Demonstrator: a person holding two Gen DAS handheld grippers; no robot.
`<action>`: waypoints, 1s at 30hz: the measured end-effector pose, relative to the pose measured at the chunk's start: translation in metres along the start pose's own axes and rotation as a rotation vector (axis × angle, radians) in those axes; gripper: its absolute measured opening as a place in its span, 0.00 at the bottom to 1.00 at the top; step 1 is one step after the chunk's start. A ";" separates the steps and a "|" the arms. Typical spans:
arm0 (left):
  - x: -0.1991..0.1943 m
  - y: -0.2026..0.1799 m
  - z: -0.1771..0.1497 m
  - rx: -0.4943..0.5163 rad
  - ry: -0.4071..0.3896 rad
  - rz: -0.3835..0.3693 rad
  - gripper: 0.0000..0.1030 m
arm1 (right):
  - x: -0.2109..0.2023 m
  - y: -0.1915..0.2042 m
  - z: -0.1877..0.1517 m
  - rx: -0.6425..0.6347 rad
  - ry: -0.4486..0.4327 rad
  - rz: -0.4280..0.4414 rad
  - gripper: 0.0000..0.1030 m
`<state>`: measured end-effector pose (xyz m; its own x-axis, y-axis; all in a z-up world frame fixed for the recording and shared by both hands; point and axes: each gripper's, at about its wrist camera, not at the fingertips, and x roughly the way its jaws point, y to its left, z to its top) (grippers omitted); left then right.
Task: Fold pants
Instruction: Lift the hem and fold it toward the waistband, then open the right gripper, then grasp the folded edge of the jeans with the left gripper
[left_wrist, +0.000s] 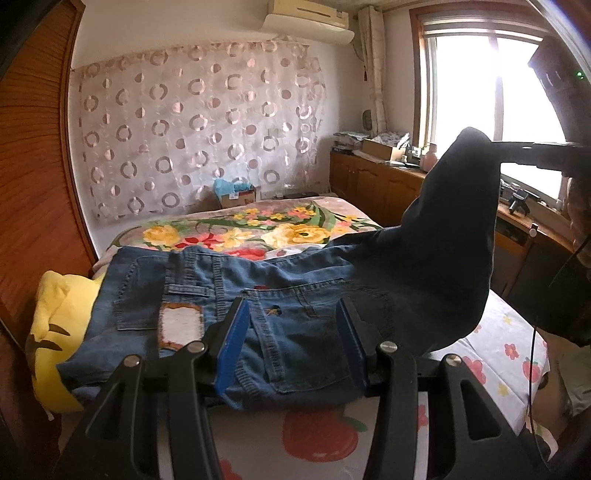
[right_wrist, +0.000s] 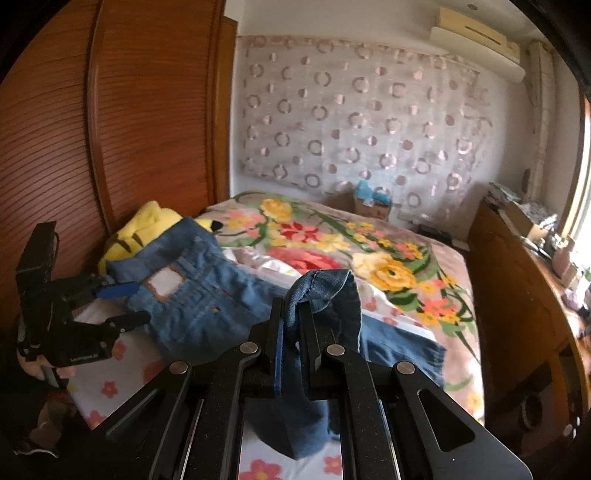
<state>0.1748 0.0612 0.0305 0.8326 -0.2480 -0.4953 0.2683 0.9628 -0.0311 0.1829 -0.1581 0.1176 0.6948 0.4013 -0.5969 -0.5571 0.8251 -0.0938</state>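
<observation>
right gripper (right_wrist: 291, 325) clamps the jeans' (left_wrist: 236, 291) hem up high, left gripper (left_wrist: 291, 347) gapes empty above the waistband, so that thin pinch could slip and the leg flop.

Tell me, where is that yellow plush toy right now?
The yellow plush toy lies at the bed's left edge in both views, against the wooden wardrobe, partly tucked under the waist end of the jeans.

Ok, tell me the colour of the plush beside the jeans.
Yellow with dark stripes; the plush shows best in the right wrist view.
</observation>
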 end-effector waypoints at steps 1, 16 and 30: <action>-0.001 0.002 -0.001 -0.003 0.000 0.003 0.46 | 0.004 0.006 0.002 -0.004 0.001 0.011 0.04; 0.003 0.029 -0.011 -0.039 0.026 0.041 0.46 | 0.081 0.060 0.017 -0.038 0.053 0.160 0.10; 0.039 0.011 -0.019 -0.021 0.087 -0.030 0.46 | 0.089 0.035 -0.014 -0.011 0.100 0.122 0.39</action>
<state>0.2011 0.0637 -0.0055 0.7786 -0.2674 -0.5677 0.2815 0.9574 -0.0648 0.2189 -0.0988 0.0493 0.5735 0.4562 -0.6804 -0.6399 0.7681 -0.0243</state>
